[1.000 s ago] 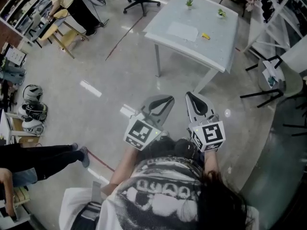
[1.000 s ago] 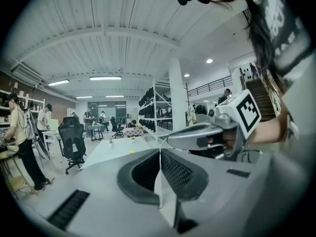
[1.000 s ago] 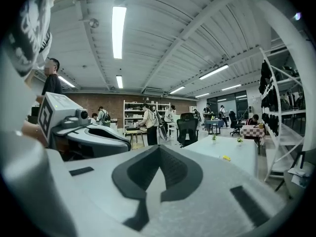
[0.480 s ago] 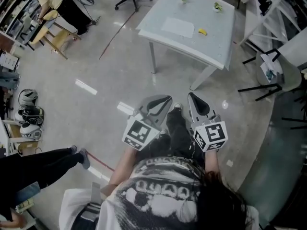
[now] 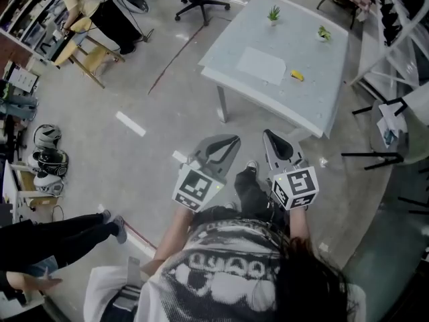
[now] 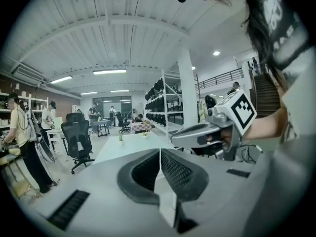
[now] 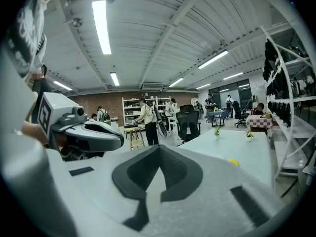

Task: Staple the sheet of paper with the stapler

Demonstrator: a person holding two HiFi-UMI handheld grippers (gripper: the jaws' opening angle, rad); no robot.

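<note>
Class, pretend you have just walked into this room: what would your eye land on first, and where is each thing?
First come the left gripper and right gripper, held out side by side in front of the person, each bearing a black-and-white marker cube, both shut and empty. Beyond them stands a pale table with a sheet of paper lying on it and a small yellow object just right of the sheet.
</note>
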